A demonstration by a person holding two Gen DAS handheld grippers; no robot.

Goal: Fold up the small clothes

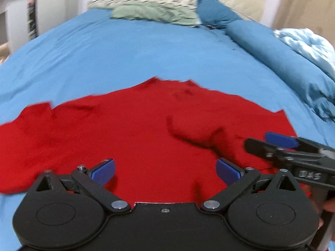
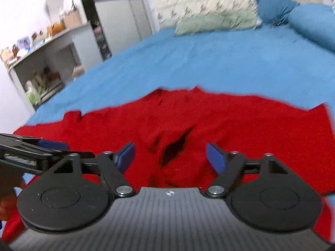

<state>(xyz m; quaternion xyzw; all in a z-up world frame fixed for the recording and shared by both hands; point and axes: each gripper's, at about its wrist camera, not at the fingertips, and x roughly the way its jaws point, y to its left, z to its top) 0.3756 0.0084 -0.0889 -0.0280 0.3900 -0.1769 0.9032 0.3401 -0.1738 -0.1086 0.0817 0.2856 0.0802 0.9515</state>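
Note:
A red shirt (image 1: 129,125) lies spread on the blue bedsheet (image 1: 125,52), neck end away from me, a sleeve out to the left. It has a raised fold right of its middle. My left gripper (image 1: 165,172) hovers over the shirt's near part, jaws wide open, nothing between its blue pads. In the left wrist view my right gripper (image 1: 270,144) comes in from the right over the shirt's right edge. In the right wrist view my right gripper (image 2: 170,156) is open above the shirt (image 2: 240,125), over a dark crease, with nothing between its pads. The left gripper (image 2: 41,146) shows at the left edge.
Pillows lie at the head of the bed: a green one (image 1: 155,13) and blue ones (image 1: 217,10). A blue bolster (image 1: 278,56) and a pale blue blanket (image 1: 307,44) run along the right side. A grey shelf unit (image 2: 41,67) and a cabinet (image 2: 119,14) stand left of the bed.

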